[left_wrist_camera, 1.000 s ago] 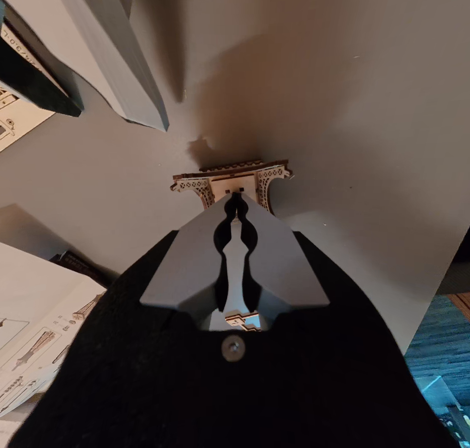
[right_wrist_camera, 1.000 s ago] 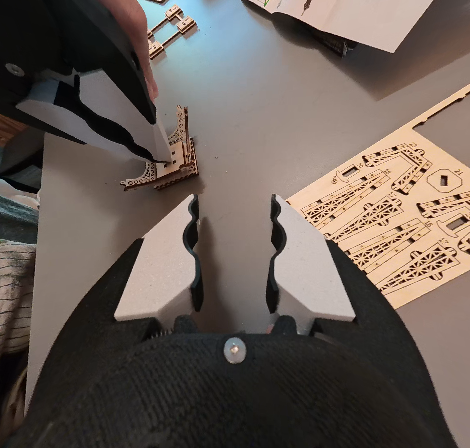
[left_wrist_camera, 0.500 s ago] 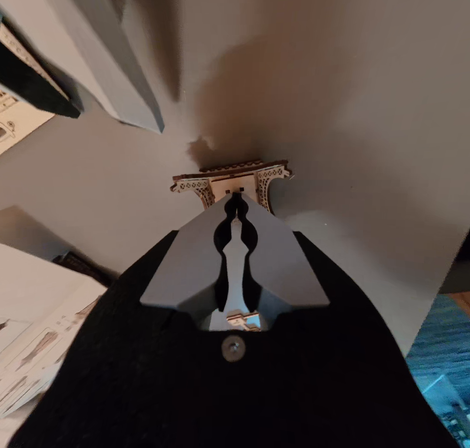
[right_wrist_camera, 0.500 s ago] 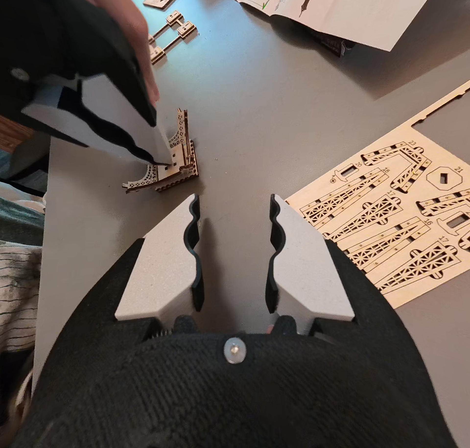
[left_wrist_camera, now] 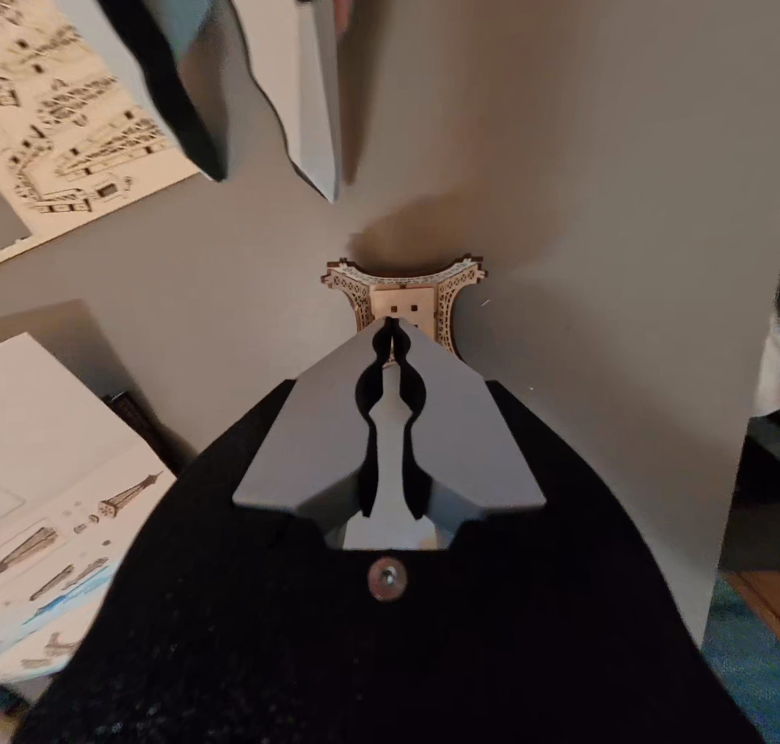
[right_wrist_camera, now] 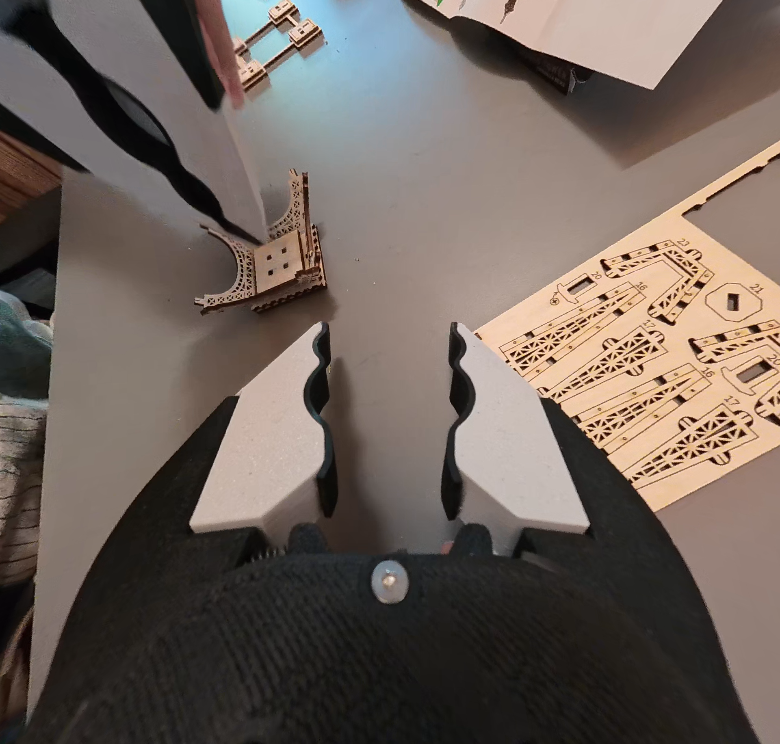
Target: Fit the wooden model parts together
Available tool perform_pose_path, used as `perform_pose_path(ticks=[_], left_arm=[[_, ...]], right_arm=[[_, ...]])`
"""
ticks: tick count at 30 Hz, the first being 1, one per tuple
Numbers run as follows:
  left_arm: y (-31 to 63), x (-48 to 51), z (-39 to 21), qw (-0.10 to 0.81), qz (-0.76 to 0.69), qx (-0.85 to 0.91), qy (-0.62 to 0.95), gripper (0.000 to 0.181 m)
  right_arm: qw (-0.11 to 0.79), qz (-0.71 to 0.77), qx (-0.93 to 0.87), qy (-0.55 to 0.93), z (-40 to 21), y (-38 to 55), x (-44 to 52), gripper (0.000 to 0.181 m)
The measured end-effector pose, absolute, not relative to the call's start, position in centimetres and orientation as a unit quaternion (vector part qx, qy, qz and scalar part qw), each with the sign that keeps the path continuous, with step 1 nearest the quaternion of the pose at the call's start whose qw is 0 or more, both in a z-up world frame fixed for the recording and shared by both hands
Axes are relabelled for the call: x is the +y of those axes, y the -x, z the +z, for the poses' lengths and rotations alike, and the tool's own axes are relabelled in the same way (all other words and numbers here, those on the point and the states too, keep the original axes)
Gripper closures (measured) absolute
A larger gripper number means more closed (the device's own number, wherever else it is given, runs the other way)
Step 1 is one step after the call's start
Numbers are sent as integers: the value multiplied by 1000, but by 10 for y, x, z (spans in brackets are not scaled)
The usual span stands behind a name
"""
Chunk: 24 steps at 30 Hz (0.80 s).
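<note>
A small wooden tower base (left_wrist_camera: 403, 297) with lattice legs and a four-hole plate rests on the grey table (left_wrist_camera: 591, 217). My left gripper (left_wrist_camera: 392, 332) is shut on it, pinching the plate's near edge. In the right wrist view the tower base (right_wrist_camera: 274, 266) lies ahead and to the left, with the left gripper (right_wrist_camera: 255, 238) coming down on it from the upper left. My right gripper (right_wrist_camera: 390, 331) is open and empty, hovering just short of the base. It also shows in the left wrist view (left_wrist_camera: 276, 188), above and left of the base.
A wooden sheet of uncut lattice parts (right_wrist_camera: 633, 365) lies to the right. A paper instruction sheet (right_wrist_camera: 591, 15) lies at the far right, over a dark object. A loose wooden frame piece (right_wrist_camera: 274, 40) lies far ahead. The table edge (right_wrist_camera: 57, 302) runs along the left.
The left gripper has turned the tower base, so its four-hole plate now faces the right wrist camera. In the left wrist view the right gripper has moved closer to the base.
</note>
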State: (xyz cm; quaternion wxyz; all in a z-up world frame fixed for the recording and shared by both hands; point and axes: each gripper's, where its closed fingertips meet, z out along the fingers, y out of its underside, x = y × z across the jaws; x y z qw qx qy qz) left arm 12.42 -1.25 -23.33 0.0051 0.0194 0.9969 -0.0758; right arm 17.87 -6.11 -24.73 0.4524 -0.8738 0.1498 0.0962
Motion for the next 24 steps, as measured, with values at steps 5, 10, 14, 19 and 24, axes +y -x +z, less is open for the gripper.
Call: perform_pose_path(ticks=[5,10,14,19,24], left_arm=[[-130,-1,-237,25,-86,996,-10,181],[-129,0,-244,26,-103,994,-13,181],[-125,-5,-246,21,-106,994,-29,181],[-122,-5,-252,9,-101,994,-41,181],[-121,-4,-255,8,-89,995,-50,181]], right_arm=[[450,90,147,876,-248,-179,-61,126],[450,89,149,876,-248,-179,-61,128],[448,84,149,878,-249,-180,-61,130],[448,85,151,877,-249,-180,-61,131],[451,91,157,874,-248,-181,-61,132]])
